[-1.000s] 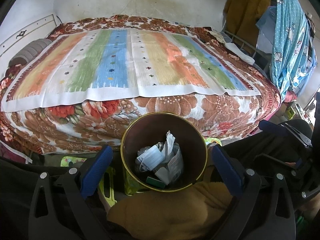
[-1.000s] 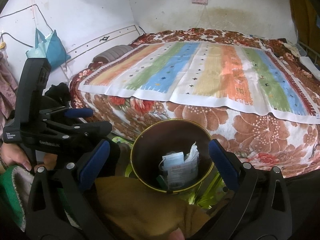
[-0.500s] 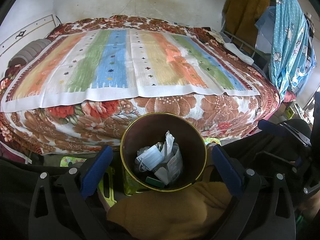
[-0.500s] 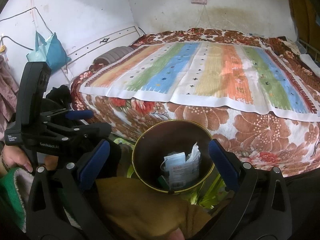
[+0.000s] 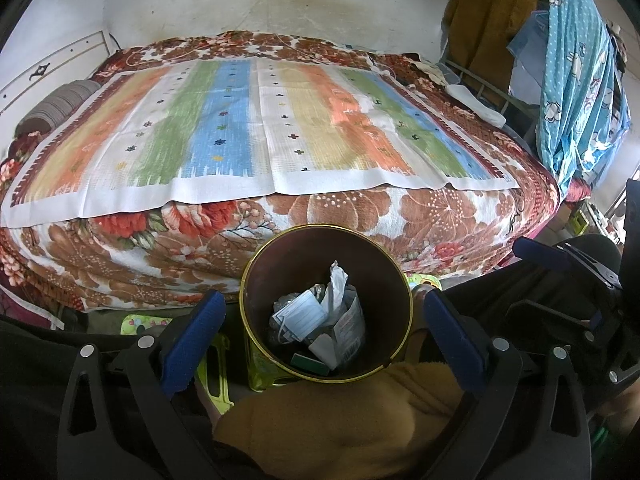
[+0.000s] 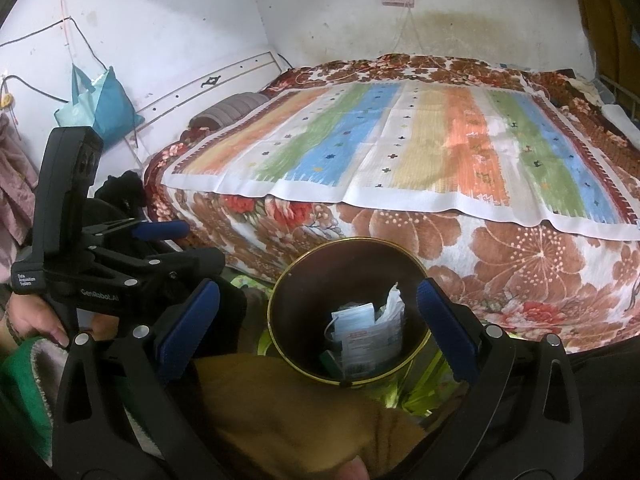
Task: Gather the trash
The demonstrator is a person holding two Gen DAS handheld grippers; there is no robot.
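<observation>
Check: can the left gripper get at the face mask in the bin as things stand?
Probably yes. The left gripper is open and empty, and the bin lies between its fingers with its mouth uncovered. The face mask lies on top of the trash, though the bin's walls could crowd the wide jaws.

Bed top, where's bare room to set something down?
The striped sheet lies bare from the grey pillow at its left across to the clothes along its right edge. The bin holds trash.
</observation>
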